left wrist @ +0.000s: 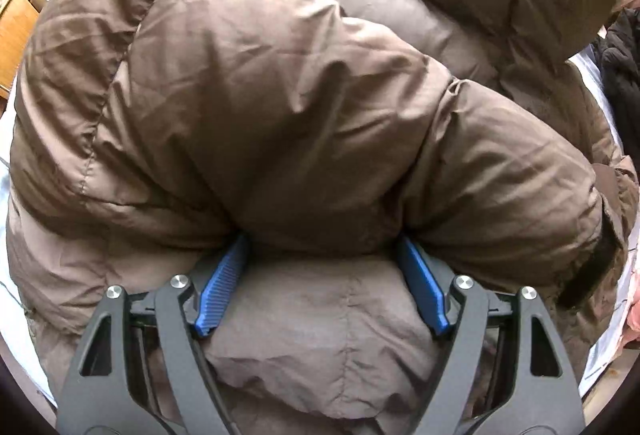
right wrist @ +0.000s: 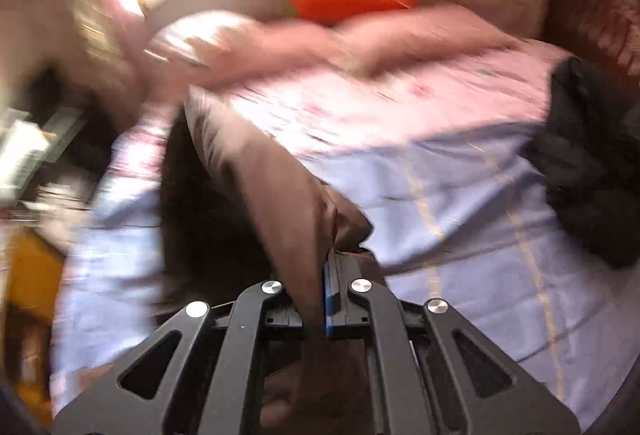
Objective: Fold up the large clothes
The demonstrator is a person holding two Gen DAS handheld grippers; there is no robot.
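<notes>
We are looking down the left gripper (left wrist: 322, 255) onto a brown puffer jacket (left wrist: 280, 107) that is filling nearly the whole left wrist view. The jacket is lying bunched on a pale bedsheet (left wrist: 10, 299), with one padded sleeve (left wrist: 500, 171) folded across the body and ending in a dark cuff (left wrist: 592, 267) at the right. The left gripper's blue pads (left wrist: 222, 287) are standing wide apart, with a thick roll of jacket filling between them; the fabric is bulging over the pad tips, and we are reading this as a wide grip on the padding, the pads pressing its sides.

In the right wrist view, which is motion-blurred, the right gripper (right wrist: 329, 275) is pinching a thin fold of the same brown jacket (right wrist: 276, 187), its jaws pressed together on the cloth. The fabric is rising from the jaws toward the upper left of the frame. Behind it the light blue bedsheet (right wrist: 460, 203) with faint yellow stripes is spreading out, and a black garment (right wrist: 592, 171) is lying on it at the right edge. Farther back we are seeing pink bedding (right wrist: 360, 43) and an orange object (right wrist: 352, 1); the blur is too strong for us to tell what that is.
</notes>
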